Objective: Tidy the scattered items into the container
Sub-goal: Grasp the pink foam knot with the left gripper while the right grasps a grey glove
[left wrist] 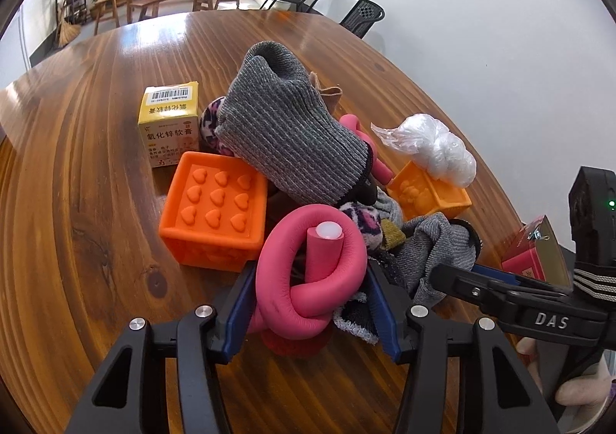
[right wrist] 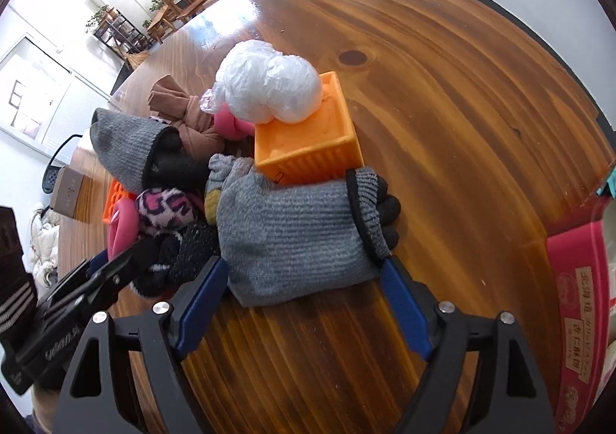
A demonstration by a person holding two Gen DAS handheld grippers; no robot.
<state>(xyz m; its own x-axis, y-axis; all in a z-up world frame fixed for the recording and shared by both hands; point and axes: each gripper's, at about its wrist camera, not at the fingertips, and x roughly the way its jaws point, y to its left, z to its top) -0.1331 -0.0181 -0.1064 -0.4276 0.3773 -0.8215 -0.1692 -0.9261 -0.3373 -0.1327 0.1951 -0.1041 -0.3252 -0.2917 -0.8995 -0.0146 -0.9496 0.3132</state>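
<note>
Pink roller (left wrist: 312,272): knotted foam tube at the near edge of the pile on the table (left wrist: 96,203), between the left gripper (left wrist: 310,303) fingers; pads look pressed on both flanks.
Right gripper (right wrist: 304,280): jaws wide, straddling the near grey sock (right wrist: 296,237); pads not yet pressing.
Container: likely the red box (right wrist: 577,280) at the table edge, beside the right gripper.
Risk, left: the springy roller may squirm out, or drag the tangled socks along.
Risk, right: the sock lies against the orange cube (right wrist: 308,149); lifting could topple it and the plastic bag (right wrist: 269,87) on top.
Count: two grey socks, two orange cubes, one roller, one bag, one yellow carton (left wrist: 169,126).
</note>
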